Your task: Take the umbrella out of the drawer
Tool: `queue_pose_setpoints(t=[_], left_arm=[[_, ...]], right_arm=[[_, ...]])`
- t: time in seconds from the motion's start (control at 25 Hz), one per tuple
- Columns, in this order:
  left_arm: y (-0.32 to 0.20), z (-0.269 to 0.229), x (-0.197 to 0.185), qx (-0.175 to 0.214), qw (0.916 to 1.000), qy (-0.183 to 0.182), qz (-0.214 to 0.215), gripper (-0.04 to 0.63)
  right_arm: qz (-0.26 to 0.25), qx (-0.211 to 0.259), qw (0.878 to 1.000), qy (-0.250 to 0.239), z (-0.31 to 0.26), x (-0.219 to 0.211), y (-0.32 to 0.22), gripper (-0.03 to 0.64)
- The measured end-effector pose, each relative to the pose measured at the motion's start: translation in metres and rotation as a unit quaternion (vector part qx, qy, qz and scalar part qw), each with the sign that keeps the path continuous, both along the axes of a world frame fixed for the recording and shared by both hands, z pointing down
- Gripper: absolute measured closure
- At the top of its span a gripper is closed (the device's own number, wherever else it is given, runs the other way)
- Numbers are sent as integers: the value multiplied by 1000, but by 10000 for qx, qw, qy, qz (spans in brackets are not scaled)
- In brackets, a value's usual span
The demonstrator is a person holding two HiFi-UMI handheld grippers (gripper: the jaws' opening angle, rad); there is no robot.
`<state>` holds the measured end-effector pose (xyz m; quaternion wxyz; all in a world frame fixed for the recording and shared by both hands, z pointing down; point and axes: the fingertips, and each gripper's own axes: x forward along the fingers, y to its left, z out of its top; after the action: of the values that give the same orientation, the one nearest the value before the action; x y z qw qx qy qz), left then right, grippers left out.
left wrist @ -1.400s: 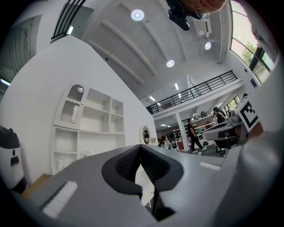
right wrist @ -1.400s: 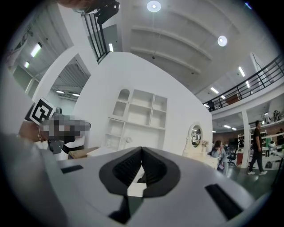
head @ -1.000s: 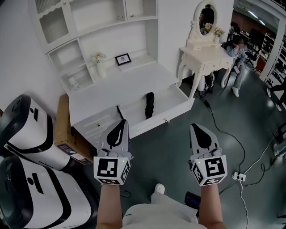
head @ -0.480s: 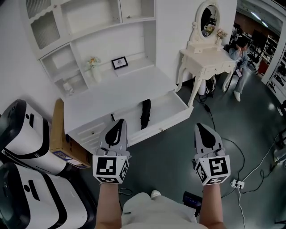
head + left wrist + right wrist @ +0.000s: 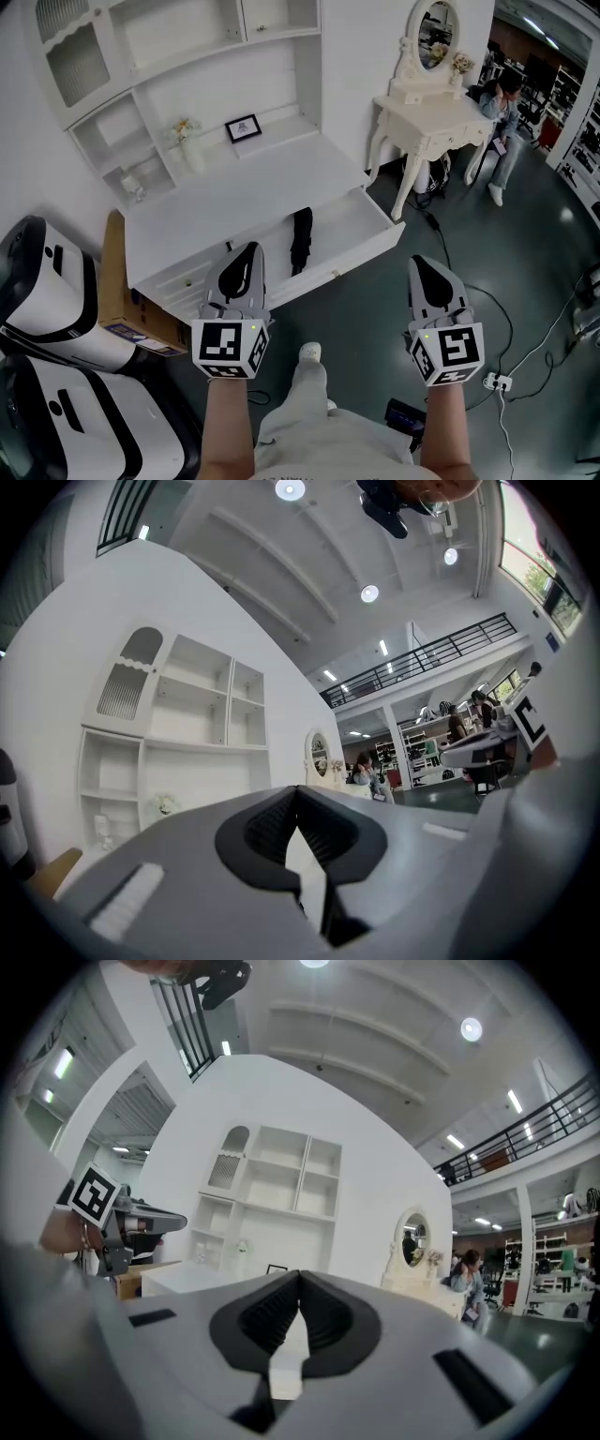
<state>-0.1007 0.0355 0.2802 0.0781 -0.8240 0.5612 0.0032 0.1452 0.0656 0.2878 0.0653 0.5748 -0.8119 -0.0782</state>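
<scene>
A black folded umbrella (image 5: 300,239) lies in the open white drawer (image 5: 361,242) of the white cabinet. In the head view my left gripper (image 5: 246,255) is held level just in front of the drawer's left part, jaws shut with nothing in them. My right gripper (image 5: 424,267) hangs over the dark floor to the right of the drawer, also shut and empty. Each gripper view shows its own tips met, the left gripper (image 5: 298,789) and the right gripper (image 5: 300,1276), with the shelf unit beyond. The umbrella is hidden in both gripper views.
A white shelf unit (image 5: 187,84) with a small picture frame (image 5: 243,127) and vase stands on the cabinet top. A white dressing table with an oval mirror (image 5: 433,103) is at the right, a seated person (image 5: 502,117) beyond it. White machines (image 5: 56,309), a cardboard box (image 5: 117,309) and floor cables (image 5: 525,366) lie around.
Both grippers have come closer to the cabinet and drawer, which sit lower and nearer in the head view. My foot has stepped forward between the arms. Both stay shut.
</scene>
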Motion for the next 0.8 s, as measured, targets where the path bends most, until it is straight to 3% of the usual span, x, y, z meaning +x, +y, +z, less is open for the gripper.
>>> queue_pose_setpoints(t=[0.4, 0.8], left_arm=[[-66, 12, -5, -131, 9997, 158, 93, 586], [-160, 14, -1, -215, 9991, 288, 233, 586]], right_arm=[[43, -69, 9999, 98, 6, -9, -57, 609], [134, -129, 9997, 139, 5, -13, -147, 609]])
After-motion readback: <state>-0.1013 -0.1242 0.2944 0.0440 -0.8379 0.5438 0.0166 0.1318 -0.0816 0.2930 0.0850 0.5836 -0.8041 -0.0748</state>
